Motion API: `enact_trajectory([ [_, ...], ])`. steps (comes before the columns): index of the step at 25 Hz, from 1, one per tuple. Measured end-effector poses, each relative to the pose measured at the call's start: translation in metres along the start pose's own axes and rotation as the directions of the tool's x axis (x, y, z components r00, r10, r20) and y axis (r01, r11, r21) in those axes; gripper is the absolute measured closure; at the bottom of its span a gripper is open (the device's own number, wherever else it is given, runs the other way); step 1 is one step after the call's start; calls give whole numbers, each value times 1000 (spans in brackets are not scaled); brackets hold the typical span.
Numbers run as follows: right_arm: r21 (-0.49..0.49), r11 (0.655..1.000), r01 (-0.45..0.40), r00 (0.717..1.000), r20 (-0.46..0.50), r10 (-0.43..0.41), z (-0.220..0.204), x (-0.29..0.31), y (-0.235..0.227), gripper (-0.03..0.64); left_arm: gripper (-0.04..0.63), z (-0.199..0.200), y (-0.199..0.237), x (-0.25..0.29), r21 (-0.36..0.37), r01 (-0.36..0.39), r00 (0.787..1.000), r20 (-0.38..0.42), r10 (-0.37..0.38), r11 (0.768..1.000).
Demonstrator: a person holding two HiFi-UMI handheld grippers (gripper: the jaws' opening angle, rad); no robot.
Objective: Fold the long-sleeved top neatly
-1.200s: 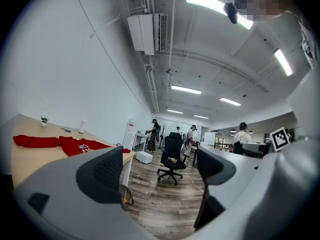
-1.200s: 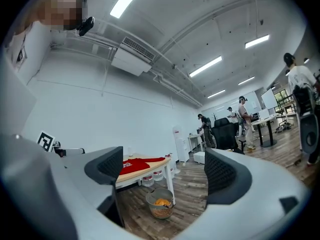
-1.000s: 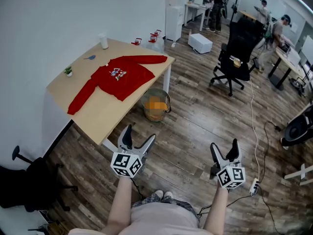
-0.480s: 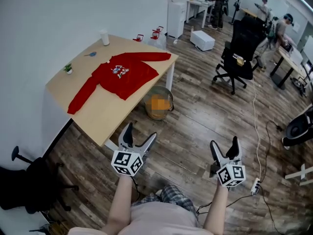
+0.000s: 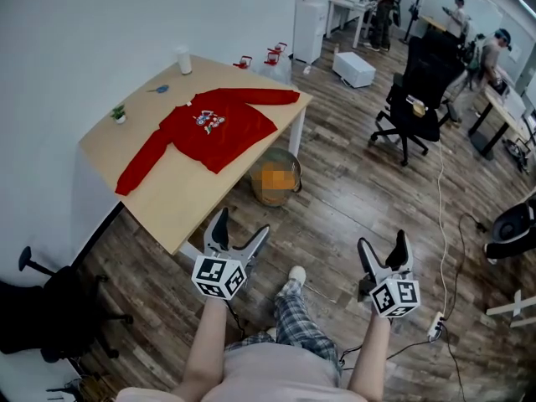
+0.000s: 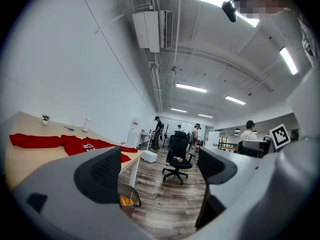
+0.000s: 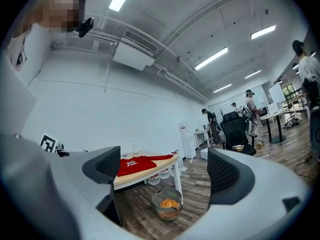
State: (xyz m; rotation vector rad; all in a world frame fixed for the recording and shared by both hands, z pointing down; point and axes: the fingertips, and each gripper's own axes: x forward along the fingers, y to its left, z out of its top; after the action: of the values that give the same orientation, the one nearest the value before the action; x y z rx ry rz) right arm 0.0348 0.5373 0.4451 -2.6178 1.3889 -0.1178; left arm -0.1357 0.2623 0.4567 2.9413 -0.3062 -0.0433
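The red top (image 5: 213,132) lies spread flat on the desk (image 5: 176,195), both sleeves stretched out. A bin (image 5: 274,177) stands beside the desk's edge. Well apart from the desk, over the floor (image 5: 335,199), the left hand-held gripper (image 5: 241,229) and the right hand-held gripper (image 5: 383,245) hang with jaws apart, holding nothing.

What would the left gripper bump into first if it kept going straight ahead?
Nothing close, it seems. The left gripper, jaws open, faces bare wooden floor; the black office chair far ahead probably comes first. The basket sits left of that line.
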Motion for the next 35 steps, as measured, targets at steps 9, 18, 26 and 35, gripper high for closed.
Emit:
enact_trajectory([
  [9,21,997,-70,997,19,69,-3,90,-21,92,132,7,43,58,19,-66,998,11,66,998],
  [18,43,971,-234,972,22,234,-7,315,-45,96,132,20,148,188,55,-212,976,51,210,976],
  [26,42,895,-444,894,-41,446,1,513,-7,95,132,49,254,252,44,-422,906,59,419,906],
  [35,72,768,-637,757,-129,640,-25,633,69,100,132,57,326,242,13,-625,780,66,623,781],
])
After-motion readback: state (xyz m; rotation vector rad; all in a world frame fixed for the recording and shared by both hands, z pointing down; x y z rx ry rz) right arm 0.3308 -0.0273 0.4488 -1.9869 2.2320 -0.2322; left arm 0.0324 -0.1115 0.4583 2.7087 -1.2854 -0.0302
